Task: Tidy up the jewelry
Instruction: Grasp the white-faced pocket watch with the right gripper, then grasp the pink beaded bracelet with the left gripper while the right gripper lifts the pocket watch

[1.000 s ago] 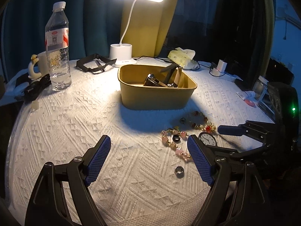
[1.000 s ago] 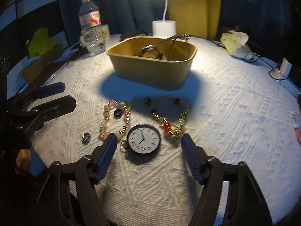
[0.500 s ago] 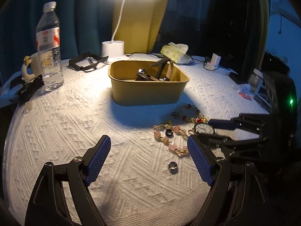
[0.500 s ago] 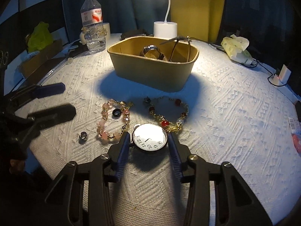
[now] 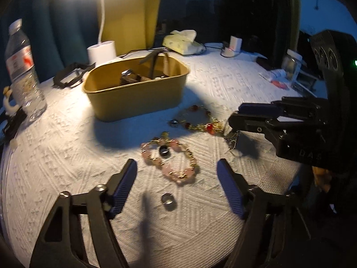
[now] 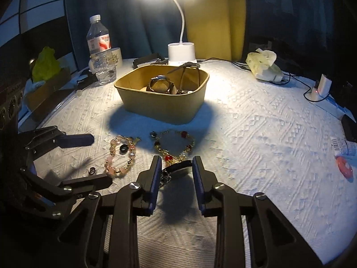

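My right gripper (image 6: 175, 164) is shut on the round pocket watch (image 6: 178, 164), held edge-on just above the cloth with its clasp chain (image 5: 232, 137) hanging below. In front of it lie a gold bracelet with red beads (image 6: 173, 144) and a pink bead bracelet (image 6: 121, 156) with a black ring (image 6: 123, 148) inside it. A silver ring (image 5: 167, 198) lies between the fingers of my open left gripper (image 5: 176, 185), which hovers low over the cloth. The tan box (image 6: 164, 105) behind holds a wristwatch and glasses.
A water bottle (image 6: 100, 51) and mug stand back left, with a white desk lamp (image 6: 181, 52) behind the box. A tissue pack (image 6: 264, 64), charger (image 6: 321, 88) and small items sit along the right edge. The table has a white textured cloth (image 6: 256, 134).
My right gripper has lifted the pocket watch off the cloth and it now hangs on edge. My left gripper has swung right, bringing the silver ring between its fingers.
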